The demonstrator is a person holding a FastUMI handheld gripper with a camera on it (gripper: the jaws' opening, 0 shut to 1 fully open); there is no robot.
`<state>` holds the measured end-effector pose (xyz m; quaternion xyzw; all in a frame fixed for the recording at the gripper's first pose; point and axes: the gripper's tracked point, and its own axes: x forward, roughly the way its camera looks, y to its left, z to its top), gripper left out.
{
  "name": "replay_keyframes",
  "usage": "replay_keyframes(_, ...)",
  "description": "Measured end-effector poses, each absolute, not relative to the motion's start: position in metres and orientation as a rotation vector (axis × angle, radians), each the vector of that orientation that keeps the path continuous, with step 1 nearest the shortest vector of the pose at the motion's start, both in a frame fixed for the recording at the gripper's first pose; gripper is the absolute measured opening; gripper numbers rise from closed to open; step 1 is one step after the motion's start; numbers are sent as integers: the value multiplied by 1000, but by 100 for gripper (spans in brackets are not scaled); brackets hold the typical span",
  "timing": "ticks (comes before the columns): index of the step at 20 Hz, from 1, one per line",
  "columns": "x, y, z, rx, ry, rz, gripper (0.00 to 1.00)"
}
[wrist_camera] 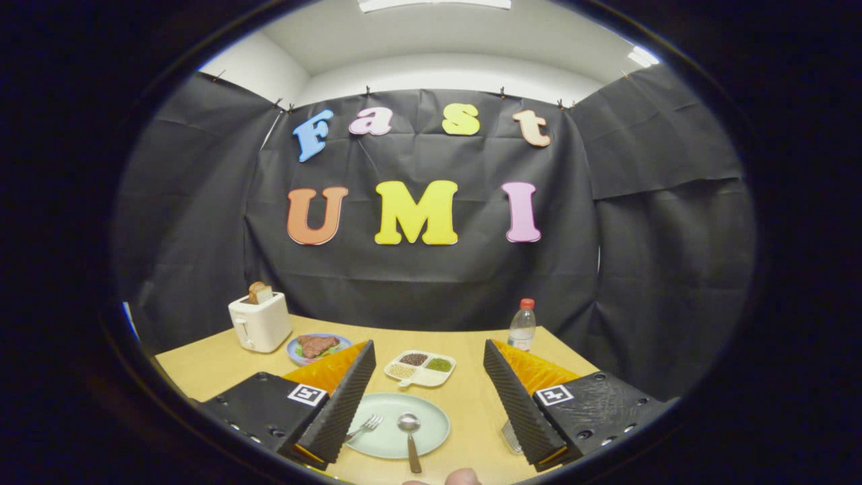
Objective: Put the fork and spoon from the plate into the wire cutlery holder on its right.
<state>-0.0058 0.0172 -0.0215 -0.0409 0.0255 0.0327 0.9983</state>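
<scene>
Gripper view: the gripper (427, 397) hangs above the table (471, 404) with its jaws spread wide and holding nothing. Low in the frame between them sits the plate (397, 426). The spoon (409, 438) lies handle toward the camera, the fork (366, 426) angled beside the left finger. The wire cutlery holder (510, 436) peeks out at lower right, behind the right finger.
</scene>
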Motion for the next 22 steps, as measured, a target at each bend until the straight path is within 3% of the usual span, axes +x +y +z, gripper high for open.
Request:
replay_keyframes(11,-5,18,-105,-26,484,88,96)
replay_keyframes(22,-17,20,-190,-146,792,93,96)
